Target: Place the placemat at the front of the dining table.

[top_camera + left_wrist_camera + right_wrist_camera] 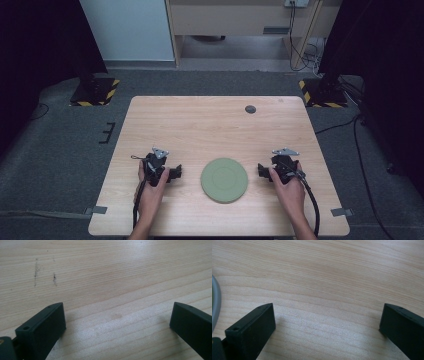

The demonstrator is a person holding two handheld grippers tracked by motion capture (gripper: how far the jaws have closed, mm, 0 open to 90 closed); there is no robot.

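plate: round, green, flat on the table, near the front edge, about in the middle from side to side
plate in right gripper view: just a grey-green curved rim at the far left edge
left hand-held gripper: down on the table, just to the left of the plate, not touching it, pointing toward it
left hand-held gripper up close: jaws wide apart, bare wood between them, holding nothing
right hand-held gripper: down on the table, just to the right of the plate, not touching it, pointing toward it
right hand-held gripper up close: jaws wide apart, bare wood between them, holding nothing
left hand: wrapped around the back of the left hand-held gripper, arm coming in from the bottom
right hand: wrapped around the back of the right hand-held gripper, arm coming in from the bottom
table: light wood, with a few small dark scuff marks close to the left hand-held gripper
small dark round spot: on the far part of the table, well apart from the plate
cable: black, trailing back from the right hand-held gripper toward the front edge
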